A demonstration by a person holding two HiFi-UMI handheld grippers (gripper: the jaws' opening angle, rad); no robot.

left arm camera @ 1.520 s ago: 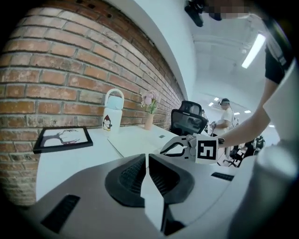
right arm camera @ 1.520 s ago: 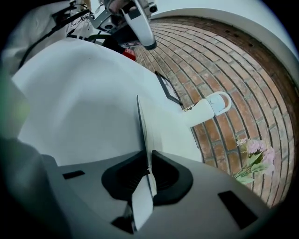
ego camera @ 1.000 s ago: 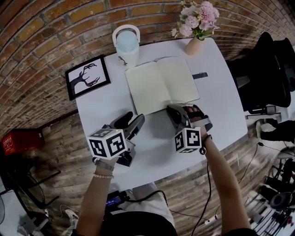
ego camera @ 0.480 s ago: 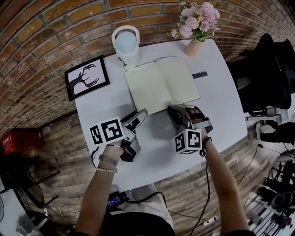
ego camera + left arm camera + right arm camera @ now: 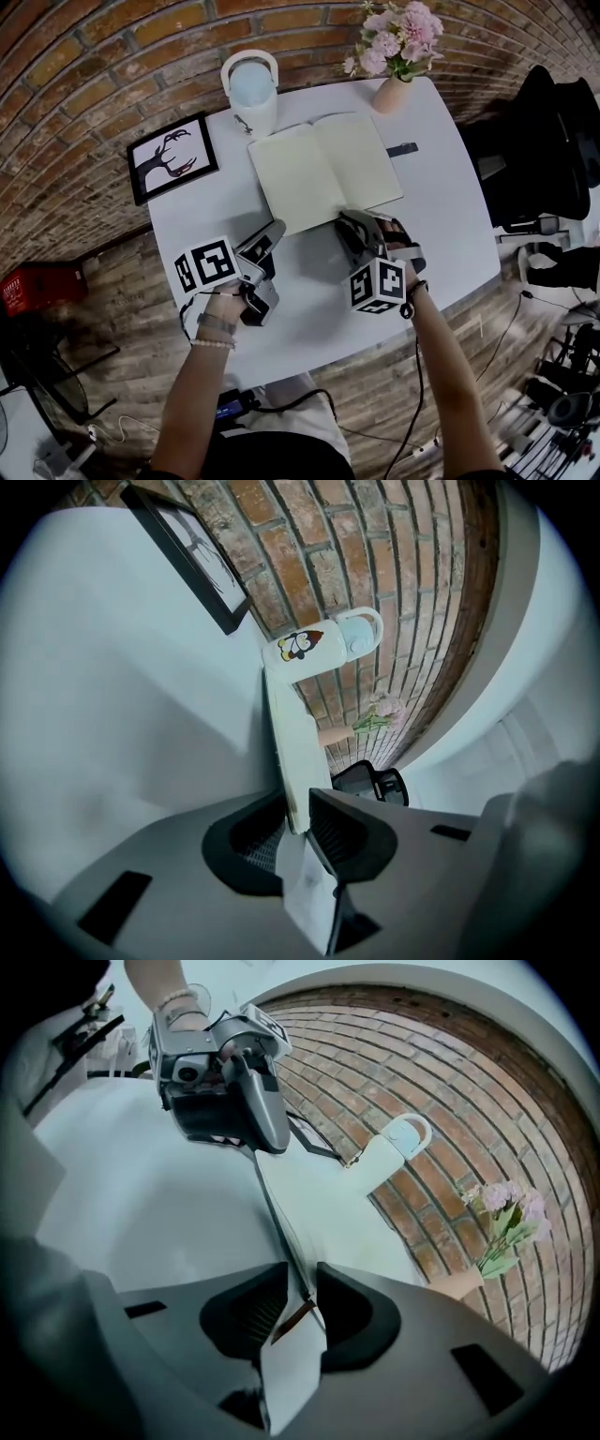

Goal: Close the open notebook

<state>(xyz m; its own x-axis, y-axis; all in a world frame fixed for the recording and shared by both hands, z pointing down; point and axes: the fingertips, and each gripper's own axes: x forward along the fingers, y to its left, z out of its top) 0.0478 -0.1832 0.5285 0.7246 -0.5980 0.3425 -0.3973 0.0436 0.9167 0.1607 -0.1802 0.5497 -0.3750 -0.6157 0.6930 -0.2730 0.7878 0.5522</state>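
Item under inspection: the notebook [image 5: 323, 169] lies open, pages up, at the middle of the white desk [image 5: 441, 216], its spine running away from the person.

Left claw [image 5: 298, 803]: set at the notebook's near left corner. The jaws stand narrow, and the corner fills the gap between them, against the ribbed pad of one jaw. Noted as clamped on the notebook.

Right claw [image 5: 300, 1283]: set at the near edge of the right-hand page. The jaws stand narrow, with the thin dark edge of the cover between them and a slim gap on either side. No firm contact is seen. A brown ribbon [image 5: 292, 1318] hangs from that edge, down between the jaws.

Both claws are rolled onto their sides, so each one's own view shows the desk as a near-upright plane.

Other items on the desk:
- A pale flask [image 5: 251, 89] with a loop handle stands just beyond the notebook's far left corner.
- A framed picture [image 5: 173, 157] of antlers lies to the left, apart from the notebook.
- A vase of pink flowers [image 5: 394, 56] stands past the far right corner.
- A small black object [image 5: 403, 148] lies just beside the right edge; its kind cannot be made out.
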